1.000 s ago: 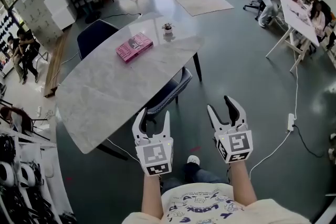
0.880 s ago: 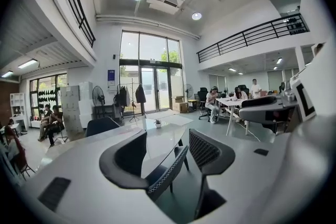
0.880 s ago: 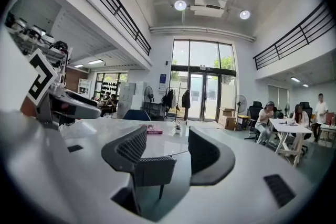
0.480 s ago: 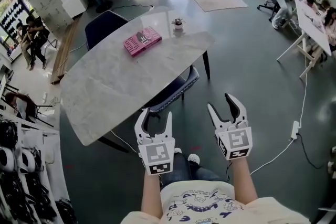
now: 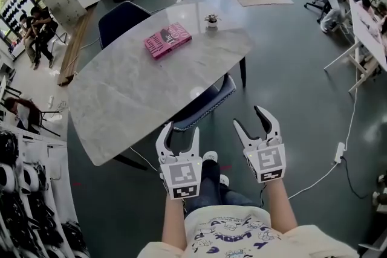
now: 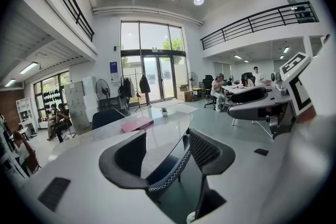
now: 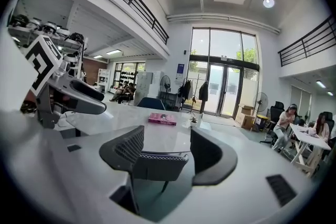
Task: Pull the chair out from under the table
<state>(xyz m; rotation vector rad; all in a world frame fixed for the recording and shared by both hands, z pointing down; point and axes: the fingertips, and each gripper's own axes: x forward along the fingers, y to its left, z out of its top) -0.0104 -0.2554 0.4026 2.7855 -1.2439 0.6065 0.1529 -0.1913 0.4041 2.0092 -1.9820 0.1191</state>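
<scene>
Both grippers have come forward and down toward the table since a second ago, and the chair now lies closer in front of them.

On the left, the left gripper has its jaws spread wide and pinches nothing. Its tips are near the left end of the chair's back. The chair is tucked under the table's near edge, with only its back and stitched rim sticking out. The right gripper is off the right end of the chair's back, apart from it. Its jaws have just been opening and hold nothing (the back only shows through the gap, farther on).

Only the head view shows the strip of floor between the tips and the chair. From above, the tabletop hides the seat, but the left gripper view looks under the top and shows the dark seat there. The right gripper view faces the back almost square on, with a leg below it. Each gripper view also catches the other gripper at its edge. A pink book and a small pot sit on the table's far half.
</scene>
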